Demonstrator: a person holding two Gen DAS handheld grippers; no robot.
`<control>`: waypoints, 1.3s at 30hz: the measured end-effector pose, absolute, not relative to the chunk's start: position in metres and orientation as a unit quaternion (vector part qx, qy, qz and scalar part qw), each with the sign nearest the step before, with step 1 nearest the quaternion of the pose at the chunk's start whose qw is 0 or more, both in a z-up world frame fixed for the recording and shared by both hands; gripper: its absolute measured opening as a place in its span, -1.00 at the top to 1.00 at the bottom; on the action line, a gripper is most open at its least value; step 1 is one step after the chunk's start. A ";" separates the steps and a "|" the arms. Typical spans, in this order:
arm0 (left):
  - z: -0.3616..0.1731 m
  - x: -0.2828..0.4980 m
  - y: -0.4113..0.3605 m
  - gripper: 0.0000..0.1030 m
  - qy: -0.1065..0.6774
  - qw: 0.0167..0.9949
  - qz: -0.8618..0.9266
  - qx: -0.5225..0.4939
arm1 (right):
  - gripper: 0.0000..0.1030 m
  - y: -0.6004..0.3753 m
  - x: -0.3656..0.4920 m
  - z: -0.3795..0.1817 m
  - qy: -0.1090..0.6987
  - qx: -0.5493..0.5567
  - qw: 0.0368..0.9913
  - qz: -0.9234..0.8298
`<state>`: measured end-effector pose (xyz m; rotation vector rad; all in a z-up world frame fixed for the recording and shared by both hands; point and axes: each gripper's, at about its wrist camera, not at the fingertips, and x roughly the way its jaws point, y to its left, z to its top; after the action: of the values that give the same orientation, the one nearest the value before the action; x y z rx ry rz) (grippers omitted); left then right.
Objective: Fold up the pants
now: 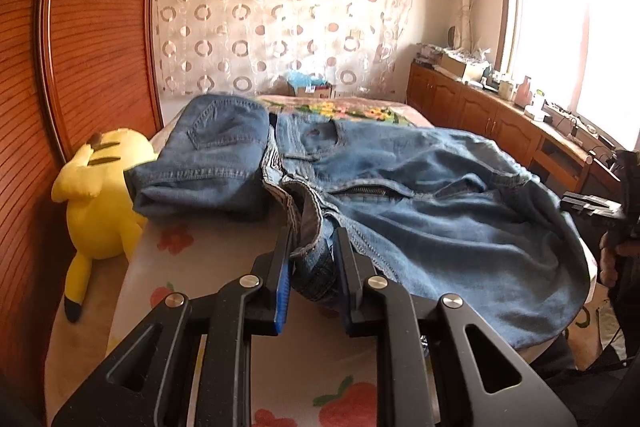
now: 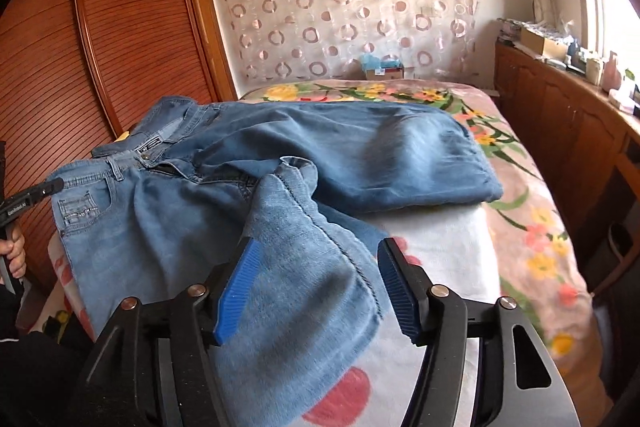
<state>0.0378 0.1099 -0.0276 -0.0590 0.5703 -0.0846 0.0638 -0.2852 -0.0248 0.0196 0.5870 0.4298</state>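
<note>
Your jeans (image 2: 256,163) lie spread across the flowered bed (image 2: 532,227), waistband toward the wooden wardrobe (image 2: 132,27) side, with one leg stretched out flat toward the far right. The other leg is doubled back over the seat, its hem (image 2: 296,171) turned up. Your left gripper (image 1: 314,251) is clamped on a bunched fold of denim near the waist. Your right gripper (image 2: 316,267) stands with its jaws wide apart, the blue pads either side of the loose leg panel that drapes toward the camera, gripping nothing.

By the look of it you are early on: no clean lengthwise fold yet, the legs not laid one on the other (the cloth is rumpled around the zip). Matching the legs, smoothing, and the crosswise folds remain. A yellow plush toy (image 1: 100,195) sits beside the bed edge.
</note>
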 end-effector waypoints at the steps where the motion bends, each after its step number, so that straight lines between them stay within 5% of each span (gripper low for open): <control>1: -0.025 0.037 0.108 0.60 0.278 0.959 -0.043 -0.027 | -0.26 -0.285 0.068 -0.026 0.292 0.010 0.933 0.212; 9: -0.003 0.044 0.104 0.61 0.257 0.965 -0.045 -0.020 | -0.16 -0.277 0.106 -0.041 0.349 -0.016 0.913 0.212; 14: 0.001 0.053 0.102 0.61 0.249 0.967 -0.049 -0.021 | 0.88 -0.287 0.105 -0.035 0.343 -0.010 0.917 0.201; 15: 0.002 0.054 0.100 0.61 0.247 0.967 -0.049 -0.021 | 0.91 -0.291 0.104 -0.035 0.339 -0.005 0.920 0.196; 30: 0.040 0.083 0.105 0.61 0.208 0.977 -0.038 -0.019 | 0.96 -0.358 0.059 0.025 0.163 0.087 0.980 0.075; 39: 0.054 0.123 0.105 0.62 0.209 0.977 -0.038 -0.013 | 0.96 -0.338 0.087 0.022 0.150 0.059 0.986 0.053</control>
<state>0.1225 0.1047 0.0539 -0.0266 0.4213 -0.0758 0.0872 -0.3375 0.0224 0.1184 0.3006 0.1059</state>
